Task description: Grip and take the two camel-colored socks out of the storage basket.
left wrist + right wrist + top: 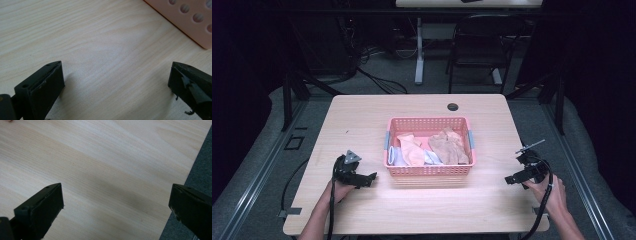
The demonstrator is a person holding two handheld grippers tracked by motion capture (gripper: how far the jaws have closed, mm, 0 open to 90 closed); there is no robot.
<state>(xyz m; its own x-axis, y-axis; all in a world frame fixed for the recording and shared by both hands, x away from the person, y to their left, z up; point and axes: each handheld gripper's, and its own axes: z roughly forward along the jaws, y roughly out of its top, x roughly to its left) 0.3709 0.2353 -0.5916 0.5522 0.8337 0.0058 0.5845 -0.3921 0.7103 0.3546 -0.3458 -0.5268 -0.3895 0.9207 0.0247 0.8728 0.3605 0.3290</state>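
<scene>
1. The basket (429, 170) sits on the desk (362, 115) midway between its left and right edges, a little nearer the front edge than the back. That puts it within equal reach of both hands, which suits work done by two grippers.

2. Inside it lie crumpled cloths: a peach cloth (411, 147) left of centre, a tan cloth (449, 147) toward the right wall, and a pale cloth (399, 157) at the front left corner. They are heaped loosely and touch one another, so each would have to be pinched from above, clear of the rim.

3. The left gripper (371, 177) rests low near the desk's front left part, just beside the basket's front left corner. Its jaws stand wide apart with nothing between them; its own view shows bare wood and the basket's perforated wall (190, 20) close ahead. It points at the basket, and looks ready to go in.

4. The right gripper (512, 178) hovers near the desk's right edge, well apart from the basket. Its jaws are also spread wide and empty, over bare wood (100, 170) at that edge. It seems parked out of the way, leaving the basket open to the left hand.

5. Nothing has been lifted yet, by the look of it: all cloths remain inside the basket.
</scene>
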